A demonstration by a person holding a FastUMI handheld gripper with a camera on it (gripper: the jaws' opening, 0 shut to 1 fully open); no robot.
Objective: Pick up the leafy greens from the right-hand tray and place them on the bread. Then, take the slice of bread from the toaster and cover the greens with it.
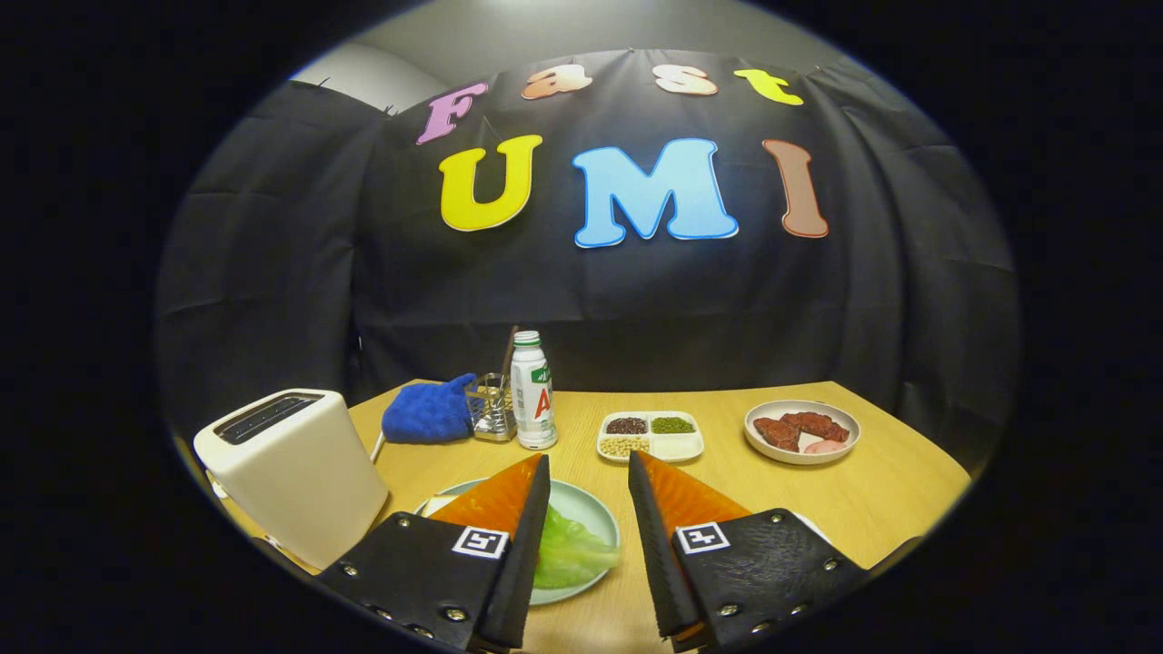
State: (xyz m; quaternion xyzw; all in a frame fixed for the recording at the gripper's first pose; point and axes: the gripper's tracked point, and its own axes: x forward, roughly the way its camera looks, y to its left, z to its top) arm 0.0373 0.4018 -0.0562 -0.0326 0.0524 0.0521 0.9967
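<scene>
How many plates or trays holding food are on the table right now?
3: a pale green round plate with leafy greens between the open gripper fingers; a white four-compartment tray beyond them; a white round plate of reddish meat beside it. More may be hidden.

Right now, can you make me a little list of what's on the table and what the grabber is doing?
gripper: open, holding nothing
leafy greens: on the green plate, between the fingers
toaster: beside the plate
bottle: beyond the plate
blue mitt: behind the toaster
divided tray: beans and grains
meat plate: far side
</scene>
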